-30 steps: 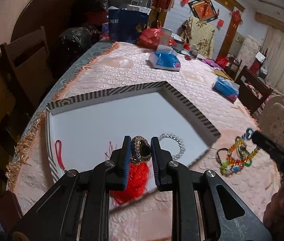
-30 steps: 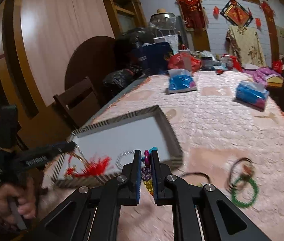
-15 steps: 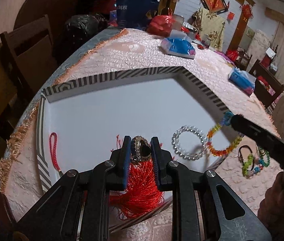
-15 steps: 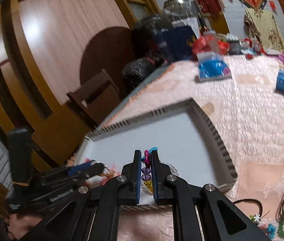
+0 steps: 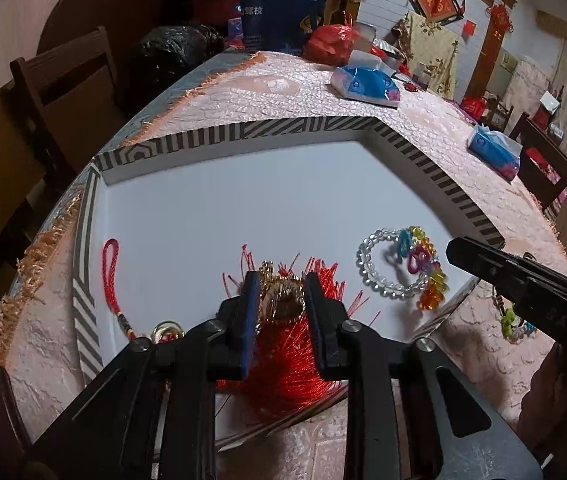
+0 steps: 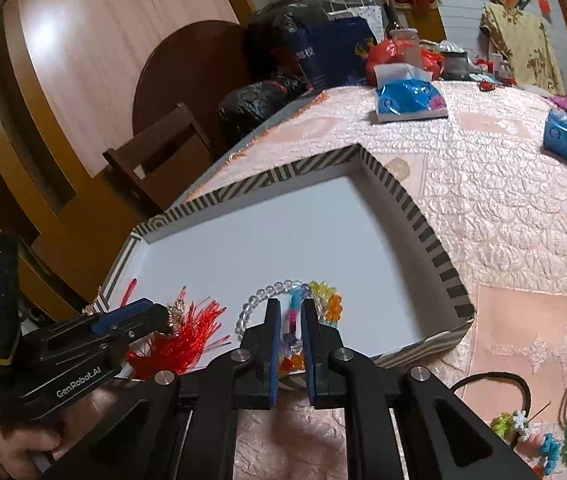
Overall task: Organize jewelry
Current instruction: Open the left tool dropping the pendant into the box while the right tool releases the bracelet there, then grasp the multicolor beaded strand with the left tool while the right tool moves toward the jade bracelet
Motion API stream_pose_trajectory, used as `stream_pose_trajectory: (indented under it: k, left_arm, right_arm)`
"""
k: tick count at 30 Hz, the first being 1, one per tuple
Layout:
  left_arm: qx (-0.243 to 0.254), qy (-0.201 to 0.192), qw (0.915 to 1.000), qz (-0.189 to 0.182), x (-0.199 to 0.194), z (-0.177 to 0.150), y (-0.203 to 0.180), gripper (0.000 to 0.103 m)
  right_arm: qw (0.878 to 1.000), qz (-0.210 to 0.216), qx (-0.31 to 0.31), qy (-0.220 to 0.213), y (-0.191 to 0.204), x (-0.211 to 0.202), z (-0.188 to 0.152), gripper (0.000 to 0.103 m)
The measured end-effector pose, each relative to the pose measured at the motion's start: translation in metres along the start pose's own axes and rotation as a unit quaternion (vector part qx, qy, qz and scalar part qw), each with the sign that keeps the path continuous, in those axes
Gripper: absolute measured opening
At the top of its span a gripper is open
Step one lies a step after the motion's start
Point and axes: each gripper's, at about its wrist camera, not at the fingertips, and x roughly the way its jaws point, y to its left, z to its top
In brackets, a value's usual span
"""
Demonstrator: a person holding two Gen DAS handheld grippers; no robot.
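A white tray with a striped rim (image 5: 307,130) lies on the pink tablecloth. My left gripper (image 5: 281,284) is low over the tray's near edge and its jaws are opening. A gold ornament (image 5: 283,304) with a red tassel (image 5: 295,364) rests between them on the tray floor. My right gripper (image 6: 290,308) is also opening. The colourful bead bracelet (image 6: 325,300) lies between its fingers with a gap on each side, draped over a clear bead bracelet (image 6: 251,304). In the right wrist view the left gripper (image 6: 155,316) is at the tassel (image 6: 187,336).
A red cord loop (image 5: 111,276) lies at the tray's left side. More bracelets and a dark hair tie (image 6: 491,380) lie on the cloth right of the tray. Two blue tissue packs (image 5: 365,84) (image 5: 493,150) sit farther back. A wooden chair (image 5: 63,80) stands at the table's left.
Both grippers came down onto the tray and their jaws widened. The colourful bracelet now lies on the clear beads, and the gold ornament has settled onto its tassel.
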Motion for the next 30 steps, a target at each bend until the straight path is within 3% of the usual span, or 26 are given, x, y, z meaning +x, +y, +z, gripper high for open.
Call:
stream_pose_trajectory:
  k: [1, 2, 11, 14, 20, 25, 30]
  left_arm:
    - [-0.001, -0.001, 1.0000, 0.001, -0.001, -0.001, 0.001, 0.031]
    - [-0.003, -0.001, 1.0000, 0.002, -0.002, -0.002, 0.002, 0.032]
    - [-0.009, -0.004, 0.9999, -0.006, -0.015, -0.006, -0.004, 0.035]
    - [-0.005, -0.014, 0.9998, -0.013, -0.025, -0.006, -0.015, 0.042]
    - [0.022, -0.023, 0.9984, -0.047, -0.038, -0.012, -0.057, 0.043]
    - [0.068, -0.011, 0.9937, -0.089, -0.040, -0.025, -0.101, 0.044]
    - [0.136, 0.023, 0.9809, -0.137, -0.023, -0.037, -0.155, 0.044]
  right_arm:
    - [1.000, -0.001, 0.000, -0.002, 0.000, -0.001, 0.000, 0.027]
    - [1.000, -0.003, 0.001, -0.008, 0.000, -0.003, -0.001, 0.028]
    - [0.999, -0.012, 0.010, -0.042, -0.009, -0.042, -0.004, 0.028]
    - [0.998, -0.032, 0.018, -0.048, -0.024, -0.062, -0.008, 0.028]
    - [0.993, -0.094, 0.040, -0.060, -0.067, -0.111, -0.023, 0.028]
    - [0.984, -0.161, 0.071, -0.037, -0.112, -0.139, -0.050, 0.028]
    - [0.973, -0.209, 0.095, 0.014, -0.148, -0.151, -0.079, 0.028]
